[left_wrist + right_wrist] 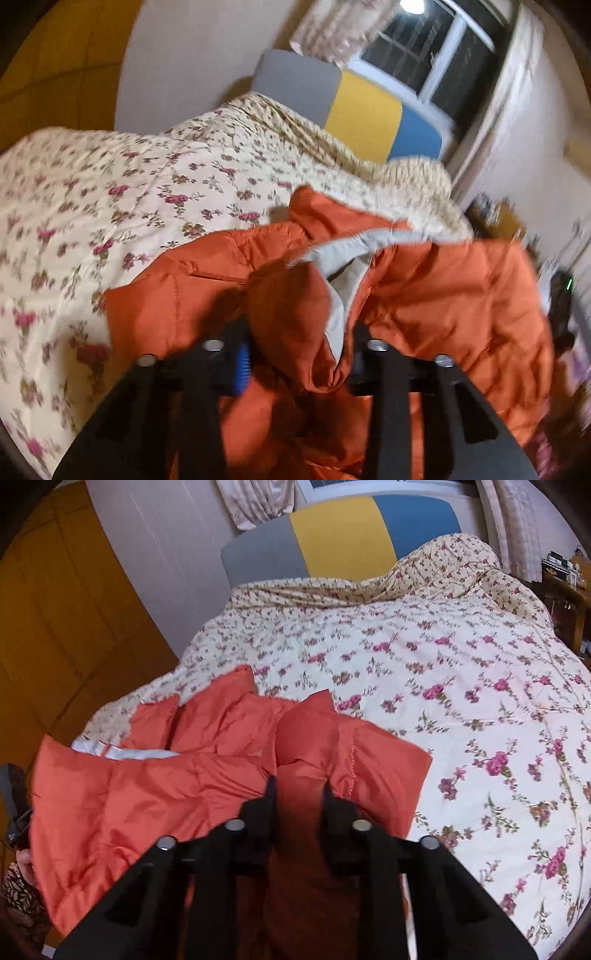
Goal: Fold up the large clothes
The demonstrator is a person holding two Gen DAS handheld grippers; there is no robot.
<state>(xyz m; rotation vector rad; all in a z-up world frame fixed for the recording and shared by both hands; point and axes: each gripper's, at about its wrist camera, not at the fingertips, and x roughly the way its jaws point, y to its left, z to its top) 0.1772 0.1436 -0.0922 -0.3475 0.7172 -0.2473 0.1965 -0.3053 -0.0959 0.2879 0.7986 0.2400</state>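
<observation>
An orange padded jacket (443,295) with a pale grey lining (343,258) lies bunched at the near edge of a bed. In the left wrist view my left gripper (299,332) is shut on a thick fold of the jacket near the lining edge. A blue pad (242,363) shows on its left finger. In the right wrist view the jacket (147,794) spreads to the left, and my right gripper (299,790) is shut on a ridge of its orange fabric, with the black fingers (271,797) pressed against both sides.
The bed carries a cream quilt with pink flowers (443,683), also seen as quilt (129,184). A grey, yellow and blue headboard (340,531) stands at the far end under a window (424,44). Yellow-brown cupboard doors (55,609) are at the left, a cluttered shelf (565,590) at the right.
</observation>
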